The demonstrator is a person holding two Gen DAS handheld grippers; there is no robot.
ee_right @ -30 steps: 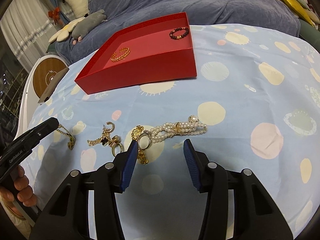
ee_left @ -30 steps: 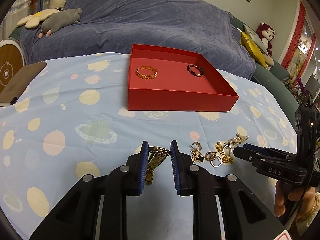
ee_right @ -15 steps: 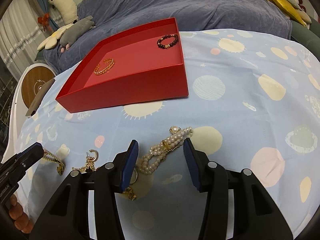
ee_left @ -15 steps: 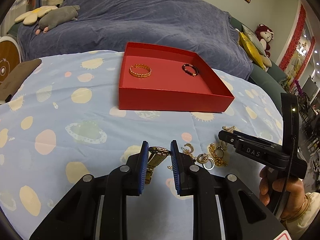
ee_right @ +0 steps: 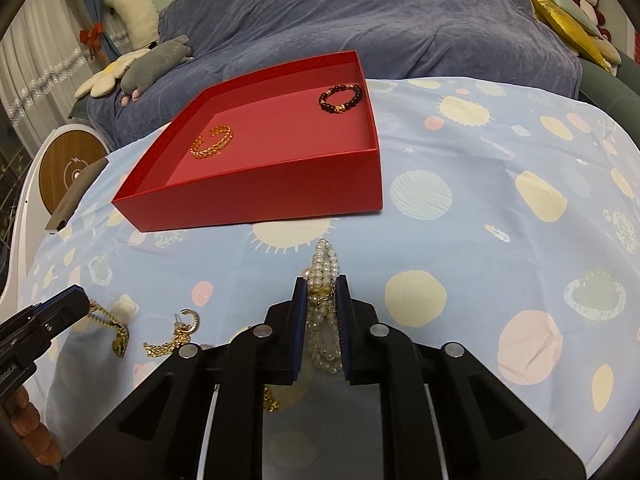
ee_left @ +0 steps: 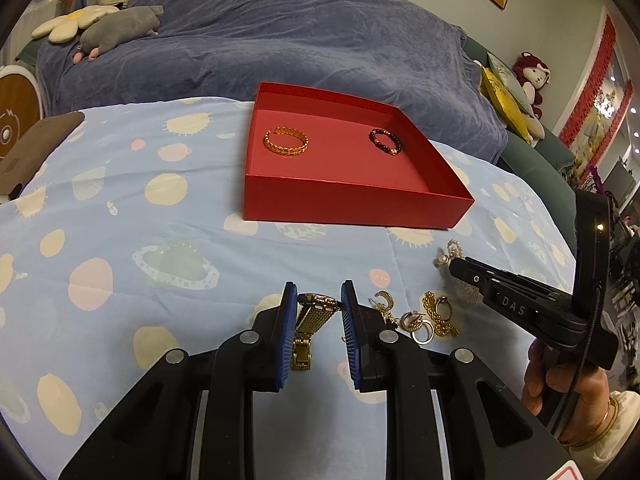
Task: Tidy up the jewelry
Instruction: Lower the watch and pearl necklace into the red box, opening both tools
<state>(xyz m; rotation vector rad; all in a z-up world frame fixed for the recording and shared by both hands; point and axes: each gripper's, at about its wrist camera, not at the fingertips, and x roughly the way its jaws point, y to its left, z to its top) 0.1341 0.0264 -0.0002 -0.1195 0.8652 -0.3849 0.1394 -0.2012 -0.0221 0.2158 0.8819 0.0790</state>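
A red box (ee_left: 352,208) (ee_right: 280,196) sits on the spotted blue cloth and holds a gold bangle (ee_left: 286,142) (ee_right: 212,142) and a dark bead bracelet (ee_left: 385,141) (ee_right: 341,98). My left gripper (ee_left: 319,300) is shut on a gold watch band (ee_left: 314,320), which hangs between its pads. My right gripper (ee_right: 322,286) is shut on a pearl bracelet (ee_right: 325,268) that lies on the cloth; the gripper also shows in the left wrist view (ee_left: 456,266). Loose gold earrings, rings and chains (ee_left: 424,318) (ee_right: 176,336) lie on the cloth between the two grippers.
A blue-covered sofa (ee_left: 280,40) with plush toys (ee_left: 116,28) lies behind the table. A brown phone (ee_left: 36,152) lies at the cloth's left edge, near a round wooden-topped white device (ee_right: 68,168). Yellow cushions and a red plush toy (ee_left: 528,76) sit at the right.
My right gripper moved forward over the pearl bracelet and closed on it. My left gripper stayed shut on the gold watch band and shifted slightly.
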